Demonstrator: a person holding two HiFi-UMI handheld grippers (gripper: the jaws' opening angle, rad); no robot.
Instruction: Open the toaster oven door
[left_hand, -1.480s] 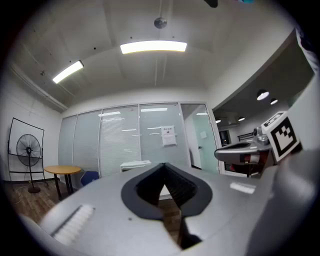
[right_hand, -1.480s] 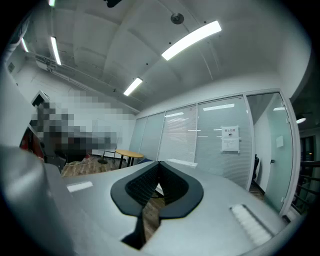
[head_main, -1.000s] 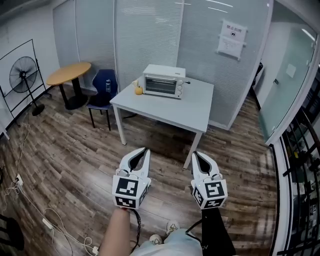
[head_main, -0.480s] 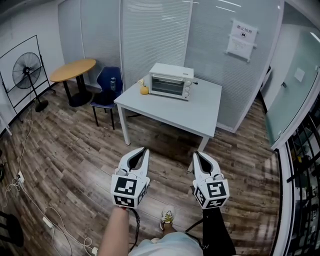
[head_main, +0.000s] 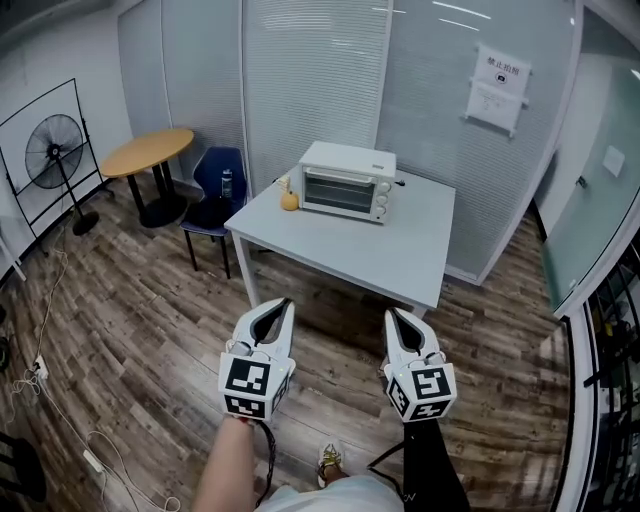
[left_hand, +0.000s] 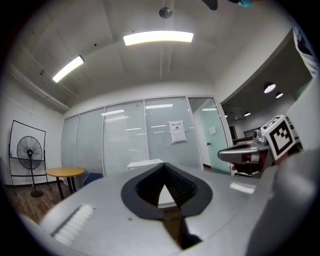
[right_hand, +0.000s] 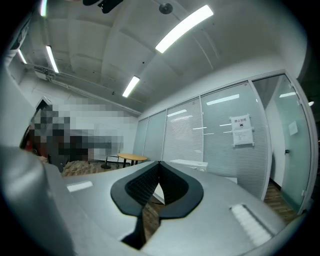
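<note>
A white toaster oven (head_main: 348, 182) stands at the back of a grey table (head_main: 400, 250), its glass door closed and facing me. The table is a few steps away across the wood floor. My left gripper (head_main: 285, 302) and right gripper (head_main: 392, 312) are held side by side low in the head view, well short of the table, both shut with nothing between the tips. In the left gripper view the toaster oven (left_hand: 145, 164) peeks over the left gripper (left_hand: 162, 165). In the right gripper view the toaster oven (right_hand: 187, 163) shows just beyond the right gripper (right_hand: 159, 163).
A small orange fruit (head_main: 290, 201) lies left of the oven. A blue chair (head_main: 220, 185), a round wooden table (head_main: 148, 152) and a standing fan (head_main: 55, 150) fill the left side. Cables (head_main: 60, 440) trail on the floor. Glass partitions close off the back and right.
The table and toaster oven have grown slightly larger and shifted right in the head view as I walk closer. Both grippers keep the same pose, still shut.
</note>
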